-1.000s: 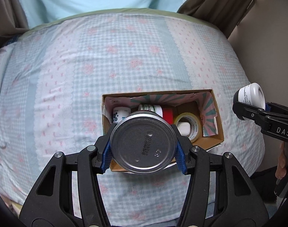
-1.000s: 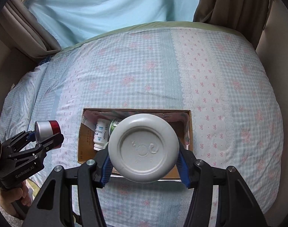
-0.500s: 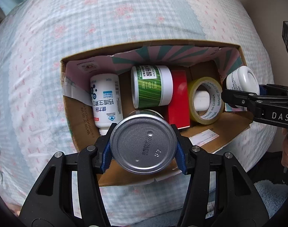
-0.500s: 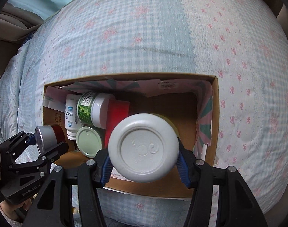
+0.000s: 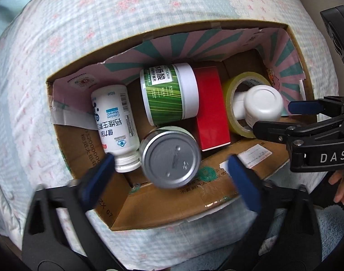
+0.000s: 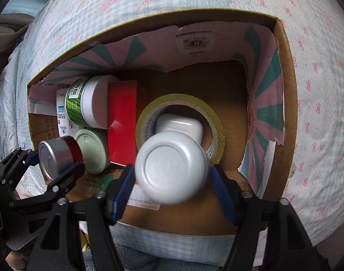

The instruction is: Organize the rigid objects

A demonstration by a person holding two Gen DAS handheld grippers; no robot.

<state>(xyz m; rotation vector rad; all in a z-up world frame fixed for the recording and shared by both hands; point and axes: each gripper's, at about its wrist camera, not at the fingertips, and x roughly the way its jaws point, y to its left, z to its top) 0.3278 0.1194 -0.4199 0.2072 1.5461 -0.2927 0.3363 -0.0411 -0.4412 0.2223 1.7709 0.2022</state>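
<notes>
Left hand-held gripper (image 5: 170, 178) spread wide in the left wrist view, blue pads standing clear of the tin can (image 5: 172, 158) on both sides, nothing pinched. Can blurred, silver end toward the lens, at about 6 o'clock in the cardboard box (image 5: 172, 205) on the bed (image 5: 59, 45); cannot tell whether it touches the box floor. Packed around it: white vitamin bottle (image 5: 114, 124) lying at 9 o'clock, green-labelled jar (image 5: 169, 94) at 12, red box (image 5: 211, 113) just beside at 2. Farther toward 3 o'clock, right hand-held gripper (image 5: 272, 117) also parted, with the white bottle (image 5: 262, 103) at its tips over the tape roll (image 5: 230, 103). Judged stiff, smooth and fairly heavy for the can: best taken across the round wall, mid-height, squarely, since bare metal could slip from a skewed pinch. Turning to the right wrist view: pads just off either side of the white bottle, base blurred, so not gripped; directly beyond it the tape roll with a white case (image 6: 181, 124) in its core. Probably light, hard plastic, slick; likely to roll or tip against the roll, so grip across the body. At 9 o'clock, the can between the left fingers, above a pale green lid (image 6: 90, 151).
</notes>
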